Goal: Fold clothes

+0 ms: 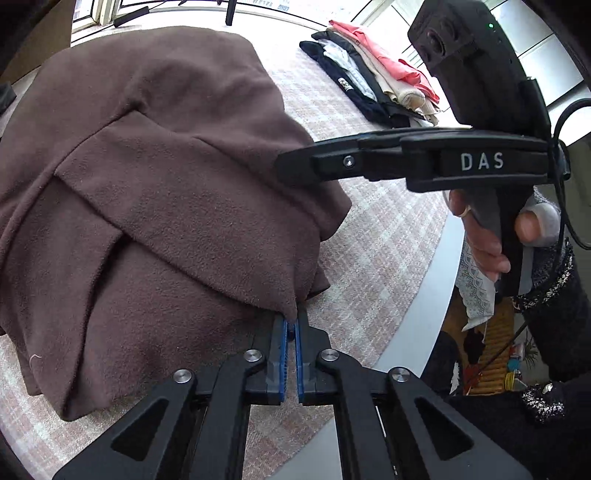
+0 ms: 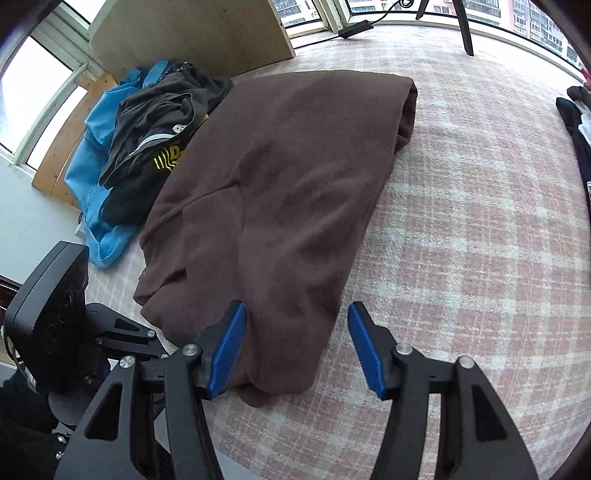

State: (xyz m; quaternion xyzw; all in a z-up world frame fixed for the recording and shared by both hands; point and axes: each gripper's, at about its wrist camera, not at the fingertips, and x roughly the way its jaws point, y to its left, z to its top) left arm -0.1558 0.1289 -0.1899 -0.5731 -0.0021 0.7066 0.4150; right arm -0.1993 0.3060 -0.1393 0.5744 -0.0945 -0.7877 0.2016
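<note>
Both tongs are hanging over a brown top (image 1: pixel 155 192) that is lying folded on a pink checked cloth (image 2: pixel 480 240). The left tongs (image 1: pixel 291 325) are squeezing shut on a corner of the brown top, and the cloth is bunching up between the blue pads (image 1: pixel 283 354). The right tongs (image 2: pixel 295 343) are standing wide open, holding nothing, with the near corner of the top lying below and between its fingers. In the left view, the right tool is reaching across in front, blocking part of the table edge, and a hand (image 1: pixel 491 236) is gripping its handle. A stack of folded clothes (image 1: pixel 373 81) is sitting far off on the right. A messy pile of blue and dark clothes (image 2: pixel 140 140) is touching the top's left side. A brown board (image 2: pixel 192 33) is standing behind that pile.
</note>
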